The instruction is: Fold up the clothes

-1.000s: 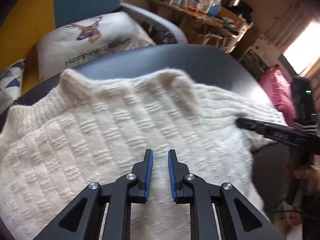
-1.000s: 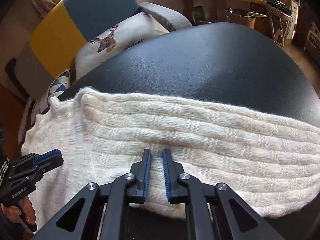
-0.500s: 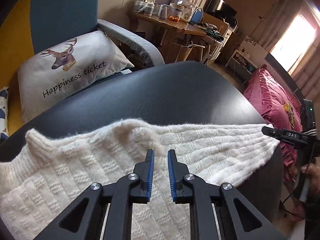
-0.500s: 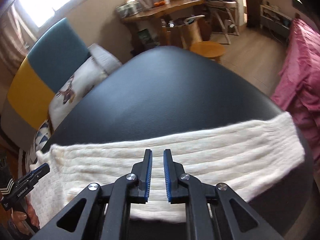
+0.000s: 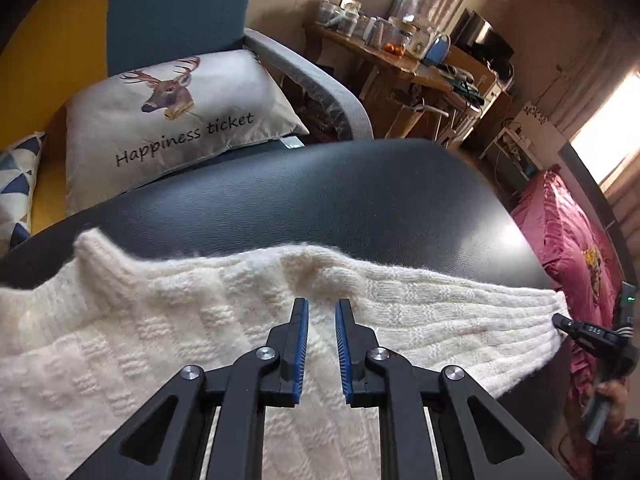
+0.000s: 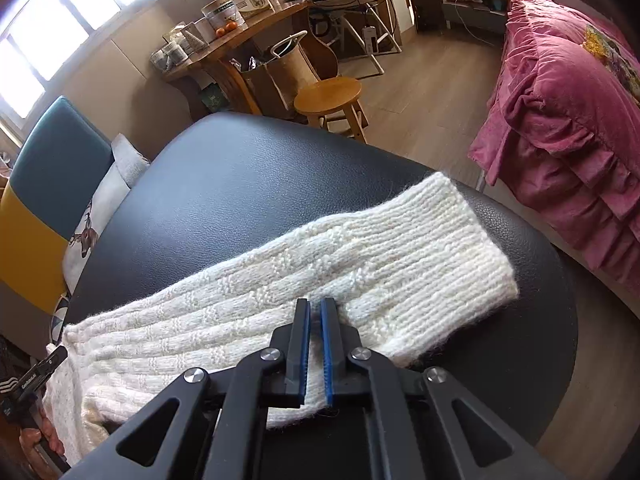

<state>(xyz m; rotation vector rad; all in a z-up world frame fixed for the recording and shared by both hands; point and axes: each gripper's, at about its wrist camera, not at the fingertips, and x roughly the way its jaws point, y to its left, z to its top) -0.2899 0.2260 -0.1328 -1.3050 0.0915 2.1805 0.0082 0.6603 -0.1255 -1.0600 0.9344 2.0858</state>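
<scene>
In the left wrist view, the left gripper [image 5: 321, 307] hangs low at centre over a cream knit sweater [image 5: 120, 340] that fills the lower frame on the black leather table [image 5: 320, 196]. Its jaws stand a narrow gap apart, holding nothing. A deer-print pillow [image 5: 172, 116] lies upper left, and the right gripper [image 5: 558, 321] shows at the sleeve's end, right edge. In the right wrist view, the right gripper [image 6: 315, 308] sits over the sweater sleeve [image 6: 360, 256] stretching across mid-frame; its jaws are nearly together — whether they pinch the knit I cannot tell. A pink bedspread [image 6: 568, 120] fills the right.
</scene>
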